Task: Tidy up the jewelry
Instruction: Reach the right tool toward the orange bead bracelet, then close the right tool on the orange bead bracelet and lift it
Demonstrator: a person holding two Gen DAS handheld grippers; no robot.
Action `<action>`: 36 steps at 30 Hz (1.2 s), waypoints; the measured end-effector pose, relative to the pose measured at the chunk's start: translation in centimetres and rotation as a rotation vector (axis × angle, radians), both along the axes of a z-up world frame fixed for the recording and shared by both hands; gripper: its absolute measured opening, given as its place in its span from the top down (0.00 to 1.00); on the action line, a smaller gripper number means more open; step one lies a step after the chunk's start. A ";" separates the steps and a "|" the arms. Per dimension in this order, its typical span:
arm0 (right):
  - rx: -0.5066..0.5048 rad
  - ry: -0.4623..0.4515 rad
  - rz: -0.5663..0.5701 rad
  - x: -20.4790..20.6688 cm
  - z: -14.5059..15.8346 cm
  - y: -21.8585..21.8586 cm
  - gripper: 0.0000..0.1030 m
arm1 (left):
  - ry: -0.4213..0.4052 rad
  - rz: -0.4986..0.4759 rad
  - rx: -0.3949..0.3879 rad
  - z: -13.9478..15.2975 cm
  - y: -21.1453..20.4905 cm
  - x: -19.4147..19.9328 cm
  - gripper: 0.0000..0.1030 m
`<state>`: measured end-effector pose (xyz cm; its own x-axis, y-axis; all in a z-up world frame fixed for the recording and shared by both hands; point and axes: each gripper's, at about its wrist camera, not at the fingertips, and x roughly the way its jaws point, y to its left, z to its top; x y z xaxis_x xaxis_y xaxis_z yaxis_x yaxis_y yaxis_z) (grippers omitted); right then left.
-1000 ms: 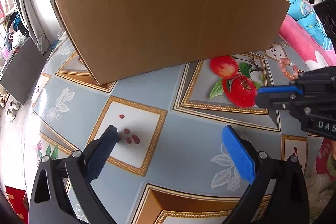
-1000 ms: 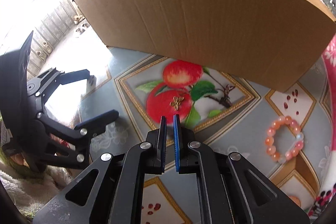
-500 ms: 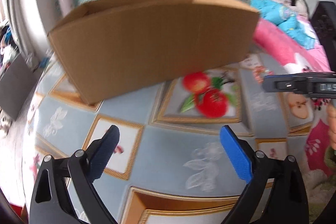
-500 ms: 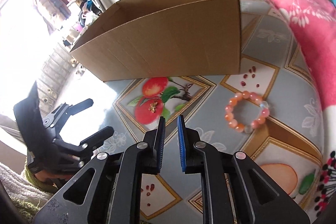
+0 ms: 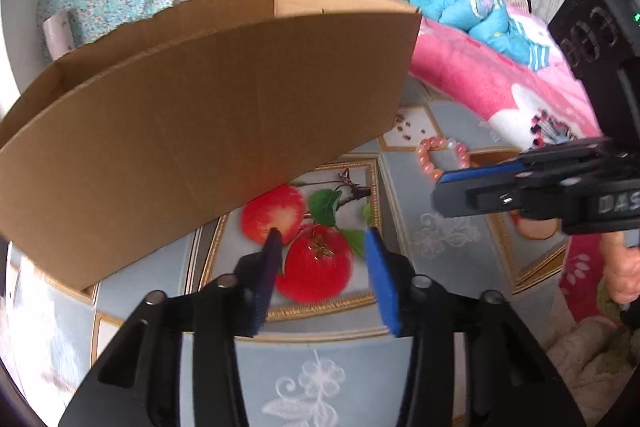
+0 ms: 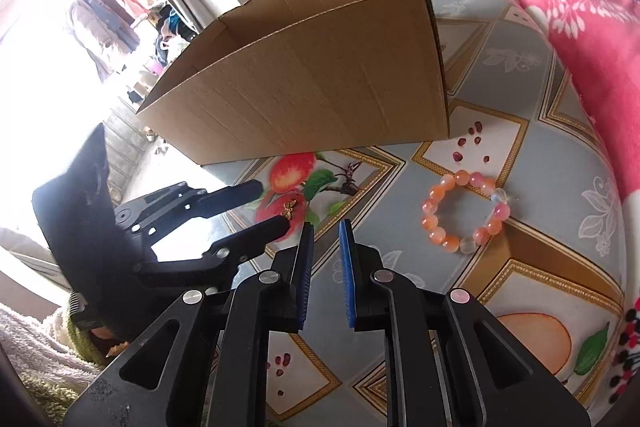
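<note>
Left wrist view is looking down at the gold butterfly charm (image 5: 320,247), which is lying on the printed red apple of the tabletop (image 5: 432,211), just in front of the near wall of the cardboard box (image 5: 200,131). The left hand-held gripper (image 5: 322,247) is straddling it: the charm is sitting between the two blue pads, apparently untouched by either, and the jaws have just been closing toward it, now standing partly open with nothing gripped. I judge the left hand far nearer this piece; a straight squeeze is all the pickup seems to be waiting on.

The right hand-held gripper (image 6: 323,241) is hovering near the tabletop's middle, jaws narrowly parted and empty. The peach bead bracelet (image 6: 466,211) is lying flat to its right, toward the pink blanket (image 6: 580,39) edge, well apart from the charm.
</note>
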<state>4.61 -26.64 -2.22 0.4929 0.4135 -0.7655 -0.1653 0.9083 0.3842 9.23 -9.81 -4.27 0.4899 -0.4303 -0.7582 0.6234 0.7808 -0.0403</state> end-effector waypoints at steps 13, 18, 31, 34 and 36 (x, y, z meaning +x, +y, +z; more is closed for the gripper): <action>0.013 0.013 -0.007 0.8 -0.3 0.1 0.86 | -0.004 -0.204 0.078 -0.8 -0.4 1.0 0.73; 0.009 0.006 -0.025 1.0 -0.1 -0.2 0.86 | -0.005 -0.282 0.101 -0.8 -0.9 1.4 0.74; -0.025 -0.021 -0.088 0.4 0.7 -1.6 0.86 | -0.013 -0.317 0.108 -0.7 -1.4 0.9 0.88; -0.035 -0.028 -0.096 0.5 1.1 -1.8 0.86 | -0.017 -0.300 0.108 -0.7 -1.5 0.4 0.88; -0.043 -0.034 -0.101 0.3 1.4 -1.9 0.86 | -0.015 -0.289 0.100 -0.8 -1.5 0.1 0.88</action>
<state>4.96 -28.57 -0.82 0.5565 0.3271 -0.7638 -0.0841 0.9367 0.3399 9.36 -11.31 -5.04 0.3691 -0.4769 -0.7977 0.8205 0.5703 0.0387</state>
